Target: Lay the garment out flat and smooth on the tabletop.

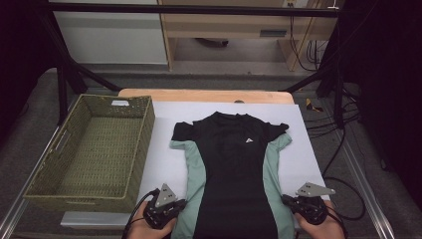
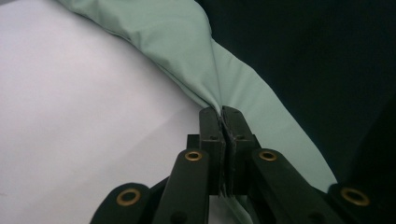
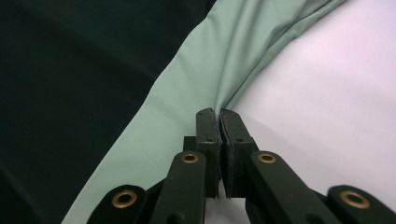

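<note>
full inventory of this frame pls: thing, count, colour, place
shirt: 1, black with mint-green side panels, flat on the sheet, collar at the far end
basket: 1, olive-green woven, rectangular, left of the shirt
sheet: 1, white, spread under the shirt
table: 1, light wood, its far edge beyond the sheet
cables: several, black, on the grey floor at right
left gripper: 1, black, near left, fingers shut on the shirt's green left edge
right gripper: 1, black, near right, fingers shut on the shirt's green right edge
hands: 2, bottom edge, each holding a gripper
</note>
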### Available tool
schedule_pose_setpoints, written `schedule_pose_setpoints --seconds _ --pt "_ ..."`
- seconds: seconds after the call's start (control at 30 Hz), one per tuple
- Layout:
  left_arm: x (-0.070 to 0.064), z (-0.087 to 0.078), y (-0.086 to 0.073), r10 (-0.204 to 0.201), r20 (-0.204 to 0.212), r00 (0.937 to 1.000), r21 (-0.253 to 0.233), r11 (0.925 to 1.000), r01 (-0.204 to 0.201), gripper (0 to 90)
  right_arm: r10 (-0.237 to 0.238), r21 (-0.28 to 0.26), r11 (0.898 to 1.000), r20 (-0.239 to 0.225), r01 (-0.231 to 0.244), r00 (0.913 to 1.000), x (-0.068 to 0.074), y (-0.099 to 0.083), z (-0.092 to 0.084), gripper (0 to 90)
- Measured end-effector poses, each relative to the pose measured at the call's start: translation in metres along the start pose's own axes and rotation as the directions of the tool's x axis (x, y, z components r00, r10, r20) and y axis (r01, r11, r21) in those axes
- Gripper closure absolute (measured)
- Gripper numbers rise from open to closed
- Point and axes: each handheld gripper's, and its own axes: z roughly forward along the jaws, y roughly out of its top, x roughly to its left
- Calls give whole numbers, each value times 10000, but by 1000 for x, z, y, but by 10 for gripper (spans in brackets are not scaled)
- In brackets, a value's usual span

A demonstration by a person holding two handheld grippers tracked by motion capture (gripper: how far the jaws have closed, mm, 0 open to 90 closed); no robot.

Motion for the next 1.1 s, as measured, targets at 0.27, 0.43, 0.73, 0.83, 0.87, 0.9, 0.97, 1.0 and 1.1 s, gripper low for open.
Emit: schedule_pose_setpoints --seconds 0.27,0.43,0.73,0.83,0.87,0.9,0.97,1.0,1.1 --pt "10 17 20 -366 -917 9951 -893 9956 284 617 1042 -1060 9895 562 -979 9930 -8 13 5 536" --pt "21 34 32 -558 -1211 9911 -747 9961 469 617 1320 -987 9874 782 -1241 9882 -20 33 26 580" --pt "23 44 28 -611 -1010 9930 -456 9973 567 745 823 -487 9957 883 -783 9927 -17 37 43 824" --pt "25 46 29 -761 -900 9930 -527 9960 716 819 739 -485 9963 767 -703 9943 -16 38 43 867" --pt "25 46 29 -757 -873 9933 -514 9961 714 839 671 -495 9968 759 -634 9949 -16 37 43 869" --pt "25 46 30 -735 -854 9936 -513 9963 693 857 606 -518 9970 738 -569 9954 -17 37 43 871" --pt "23 46 30 -582 -931 9940 -482 9974 539 876 654 -538 9966 708 -617 9953 -17 36 42 874" --pt "23 45 30 -527 -952 9941 -461 9978 485 880 610 -539 9969 691 -573 9957 -17 35 42 874" --pt "23 42 29 -409 -894 9952 -323 9988 381 885 551 -514 9974 725 -514 9958 -17 34 39 876"
